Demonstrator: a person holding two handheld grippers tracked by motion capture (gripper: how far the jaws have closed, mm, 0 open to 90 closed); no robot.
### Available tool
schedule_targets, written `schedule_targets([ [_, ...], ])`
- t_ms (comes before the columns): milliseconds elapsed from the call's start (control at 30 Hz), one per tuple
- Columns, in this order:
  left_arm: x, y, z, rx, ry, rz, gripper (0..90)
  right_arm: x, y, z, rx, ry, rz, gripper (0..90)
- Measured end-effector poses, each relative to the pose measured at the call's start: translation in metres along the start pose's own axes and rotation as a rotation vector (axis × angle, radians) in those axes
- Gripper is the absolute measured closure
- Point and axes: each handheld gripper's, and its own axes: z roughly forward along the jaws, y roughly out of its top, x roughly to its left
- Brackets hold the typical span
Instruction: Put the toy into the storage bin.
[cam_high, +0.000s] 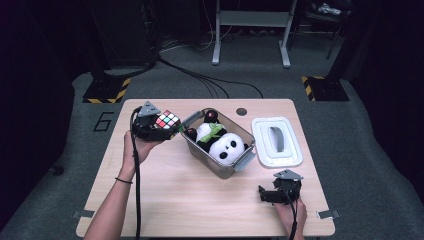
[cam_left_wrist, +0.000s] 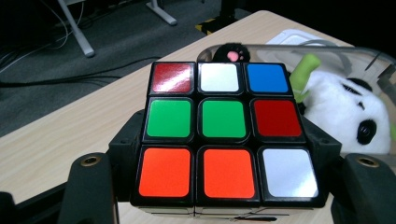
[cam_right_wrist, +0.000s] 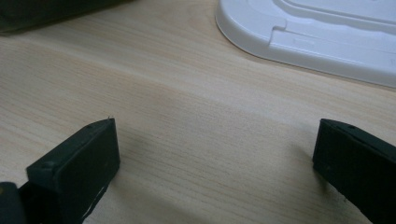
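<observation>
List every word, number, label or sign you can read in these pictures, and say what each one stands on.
"6": a large dark numeral on the grey carpeted floor, left of the light wooden table.
The scrambled puzzle cube with coloured stickers, held between the left gripper's jaws, shows plain colour squares, no lettering.
The white plastic lid and the plush panda in the clear bin show no text.

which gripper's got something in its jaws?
The left gripper: it is shut on the Rubik's cube. The right gripper is open over bare table.
</observation>
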Motion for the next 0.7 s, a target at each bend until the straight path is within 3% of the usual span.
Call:
schedule_targets([
  [700, -0.016, 0.034, 0.04, -0.026, -0.078, 0.008, 34.1, 0.0, 0.0, 0.0, 0.0, 0.0, -0.001, 0.0],
])
